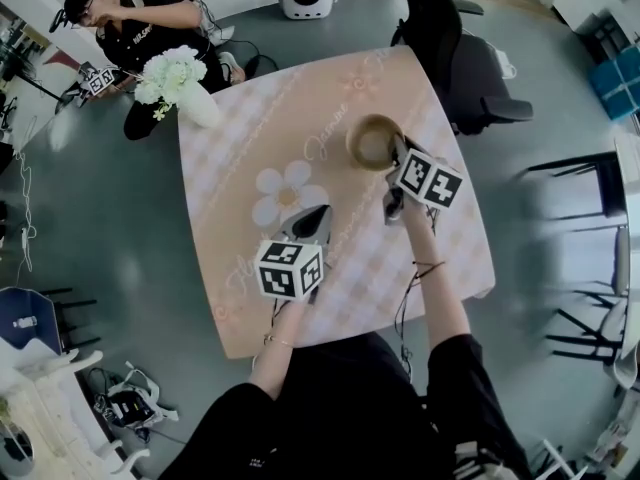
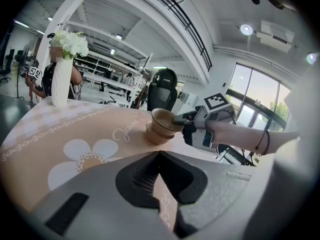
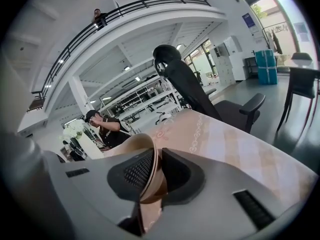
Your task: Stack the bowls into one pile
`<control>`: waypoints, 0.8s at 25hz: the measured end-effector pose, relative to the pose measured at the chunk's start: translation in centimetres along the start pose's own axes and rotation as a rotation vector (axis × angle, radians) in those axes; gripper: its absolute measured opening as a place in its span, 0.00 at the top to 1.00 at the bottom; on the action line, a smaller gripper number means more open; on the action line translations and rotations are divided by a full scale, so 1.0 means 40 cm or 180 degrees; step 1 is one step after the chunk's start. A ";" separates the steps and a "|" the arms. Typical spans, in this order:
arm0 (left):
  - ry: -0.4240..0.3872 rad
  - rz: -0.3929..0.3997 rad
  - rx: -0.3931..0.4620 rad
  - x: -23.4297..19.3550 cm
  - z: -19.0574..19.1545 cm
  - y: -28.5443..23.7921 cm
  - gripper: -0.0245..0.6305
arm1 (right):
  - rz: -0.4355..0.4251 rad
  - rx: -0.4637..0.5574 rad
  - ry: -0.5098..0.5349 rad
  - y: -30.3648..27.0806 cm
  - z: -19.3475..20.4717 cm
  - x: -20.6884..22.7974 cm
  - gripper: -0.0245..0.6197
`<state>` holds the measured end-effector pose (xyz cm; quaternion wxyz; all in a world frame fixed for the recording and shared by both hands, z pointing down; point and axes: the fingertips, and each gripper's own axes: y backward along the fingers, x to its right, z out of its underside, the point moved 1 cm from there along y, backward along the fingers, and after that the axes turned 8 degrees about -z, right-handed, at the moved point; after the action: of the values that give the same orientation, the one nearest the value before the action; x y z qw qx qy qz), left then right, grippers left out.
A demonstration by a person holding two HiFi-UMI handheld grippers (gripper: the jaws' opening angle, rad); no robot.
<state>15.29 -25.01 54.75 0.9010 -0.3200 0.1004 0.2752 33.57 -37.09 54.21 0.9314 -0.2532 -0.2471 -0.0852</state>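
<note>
Two tan bowls sit nested on the flower-print tablecloth (image 1: 300,118), the upper bowl (image 2: 165,119) inside the lower bowl (image 2: 156,135). In the head view the pile (image 1: 370,143) is at the table's far right. My right gripper (image 1: 397,154) is shut on the near-right rim of the upper bowl; the thin tan rim (image 3: 150,169) stands clamped between its pads. My left gripper (image 1: 318,218) hovers over the middle of the table, left of and nearer than the pile, its jaws closed tip to tip with nothing in them (image 2: 160,154).
A white vase of white flowers (image 1: 185,90) stands at the table's far left corner. A person (image 1: 130,28) sits beyond it. A black office chair (image 1: 465,63) is close behind the table's far right edge, and dark chairs (image 1: 585,183) stand to the right.
</note>
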 end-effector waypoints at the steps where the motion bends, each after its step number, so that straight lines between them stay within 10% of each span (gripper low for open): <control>1: -0.0008 -0.0010 -0.0009 0.000 0.001 -0.004 0.97 | 0.0015 -0.0020 0.0007 -0.004 0.001 0.007 0.91; 20: 0.0059 -0.0137 -0.0121 -0.032 0.024 -0.037 0.97 | 0.0201 -0.0297 0.0817 -0.064 0.028 0.032 0.92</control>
<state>15.04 -25.90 56.72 0.8995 -0.3417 0.0966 0.2546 33.49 -38.77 56.78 0.9448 -0.2909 -0.1136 -0.0989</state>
